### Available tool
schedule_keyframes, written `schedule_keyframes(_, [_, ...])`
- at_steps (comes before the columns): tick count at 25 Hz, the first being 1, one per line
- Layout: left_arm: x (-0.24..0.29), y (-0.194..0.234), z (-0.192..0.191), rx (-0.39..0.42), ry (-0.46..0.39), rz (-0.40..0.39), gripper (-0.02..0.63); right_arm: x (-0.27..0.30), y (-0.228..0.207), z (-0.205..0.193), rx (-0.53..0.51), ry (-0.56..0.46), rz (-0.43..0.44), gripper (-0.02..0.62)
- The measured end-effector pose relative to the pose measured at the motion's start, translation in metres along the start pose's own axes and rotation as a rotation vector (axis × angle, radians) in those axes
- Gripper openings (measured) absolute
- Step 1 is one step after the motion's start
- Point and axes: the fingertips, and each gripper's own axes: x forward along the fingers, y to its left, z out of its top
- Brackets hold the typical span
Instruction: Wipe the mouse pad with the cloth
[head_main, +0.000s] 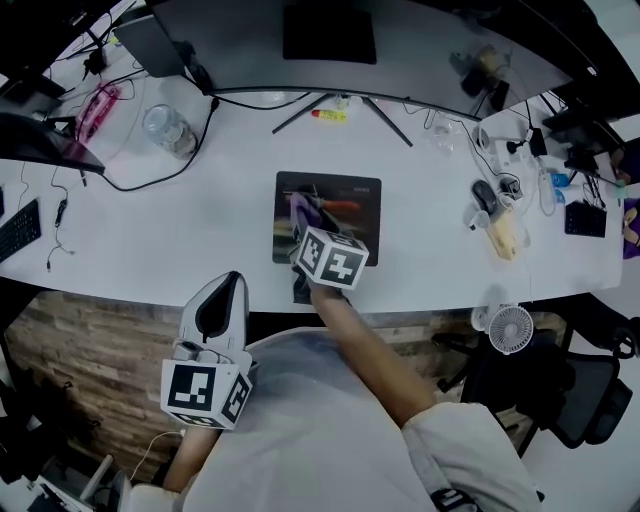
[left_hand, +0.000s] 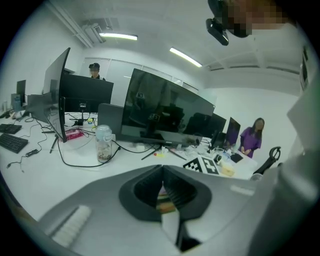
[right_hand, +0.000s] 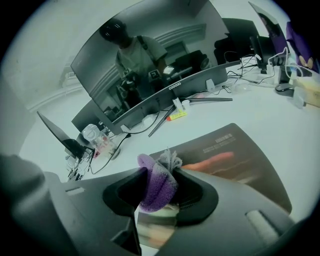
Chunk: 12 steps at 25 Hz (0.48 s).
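Note:
A dark mouse pad (head_main: 345, 200) with a red streak printed on it lies on the white desk (head_main: 180, 230), near the front edge. My right gripper (head_main: 301, 226) hovers over the pad's front left part, shut on a purple and grey cloth (head_main: 299, 208). In the right gripper view the cloth (right_hand: 156, 184) bulges up between the jaws of the right gripper (right_hand: 161, 187), with the mouse pad (right_hand: 235, 157) just beyond. My left gripper (head_main: 232, 280) hangs below the desk's front edge, left of the pad. In its own view the left gripper (left_hand: 161, 172) is shut on nothing.
A curved monitor (head_main: 330, 40) stands behind the pad, with a pen (head_main: 328, 115) at its stand. A glass jar (head_main: 168, 130) and cables lie at the back left, a keyboard (head_main: 18, 230) far left. At right are a mouse (head_main: 484, 195), a small fan (head_main: 510, 327) and an office chair (head_main: 565, 390).

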Motion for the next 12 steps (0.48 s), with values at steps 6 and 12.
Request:
schedule_keyframes(6, [0.006,-0.005,0.000,0.009,0.005,-0.020,0.000,-0.004,-0.013,0.004,0.006,0.000,-0.014,0.153])
schedule_keyframes(12, [0.009,-0.011,-0.001,0.017,0.012,-0.030,0.000,-0.009,-0.022,0.006,0.006,-0.003,-0.021,0.153])
